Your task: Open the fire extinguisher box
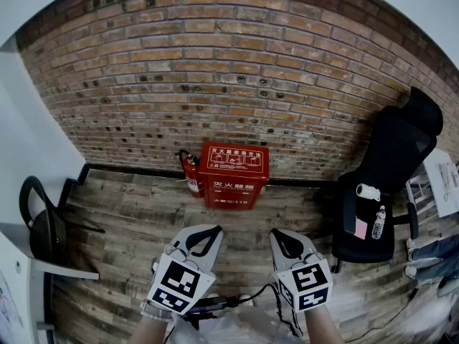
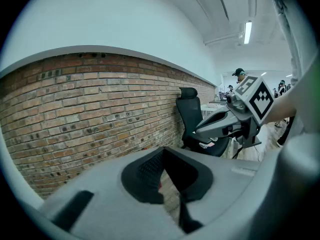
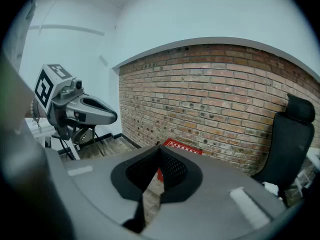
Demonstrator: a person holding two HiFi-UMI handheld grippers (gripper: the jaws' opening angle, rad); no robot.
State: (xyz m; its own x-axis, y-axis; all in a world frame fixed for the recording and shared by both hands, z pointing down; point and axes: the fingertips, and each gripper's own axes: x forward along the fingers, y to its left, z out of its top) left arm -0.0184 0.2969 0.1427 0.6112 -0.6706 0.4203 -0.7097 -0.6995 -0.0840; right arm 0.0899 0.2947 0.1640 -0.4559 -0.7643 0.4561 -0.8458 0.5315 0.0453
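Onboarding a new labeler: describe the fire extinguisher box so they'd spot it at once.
Look at the brick wall; at its foot, mid-view on the wooden floor, stands the fire extinguisher box. It is a squat red cabinet with white print, unlike the slim red fire extinguisher at its left and the black office chair off to the right.

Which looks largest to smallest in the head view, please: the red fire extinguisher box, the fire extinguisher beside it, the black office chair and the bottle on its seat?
1. black office chair
2. red fire extinguisher box
3. fire extinguisher
4. bottle
The chair looks nearer the camera, so its true lead is unsure.
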